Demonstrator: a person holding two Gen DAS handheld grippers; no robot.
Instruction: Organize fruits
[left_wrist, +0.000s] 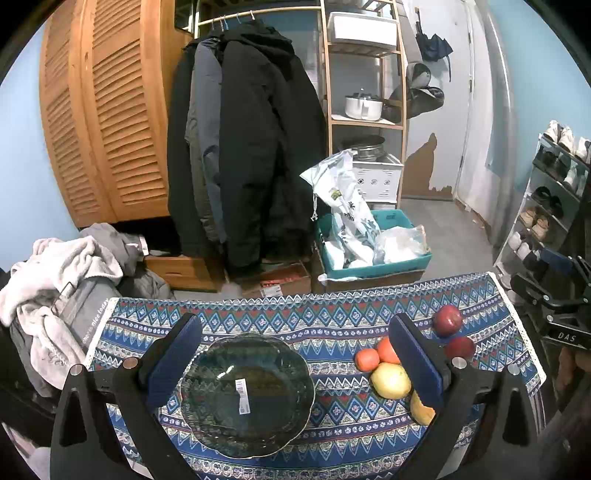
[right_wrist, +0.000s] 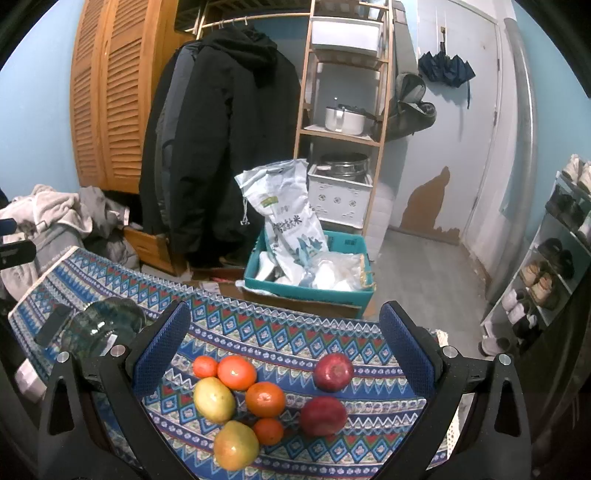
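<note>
On the patterned tablecloth (right_wrist: 280, 332): one glass plate (left_wrist: 247, 395), scalloped rim, barcode sticker at centre, empty. Beside it, well apart to the right, a loose cluster of fruit.

Fruit, as counted in the right wrist view: four oranges, the largest (right_wrist: 236, 372) touching its neighbours; two yellow-green fruits, possibly pears or mangoes, near one (right_wrist: 236, 445), far one (right_wrist: 214, 399); two red apples, far (right_wrist: 333, 371) and near (right_wrist: 323, 416), set slightly apart from the rest.

Tools: left gripper (left_wrist: 295, 362), jaws spread wide, nothing between the pads, hanging over the plate. Right gripper (right_wrist: 284, 354), jaws likewise spread, empty, poised above the fruit cluster.

Step in hand, as judged: first pick, none yet moved to the plate. Advice: start with an outlying apple, since it stands free of neighbours; centre the pads across its widest part, close gently to avoid bruising or a roll, and set it down low inside the plate's rim.
</note>
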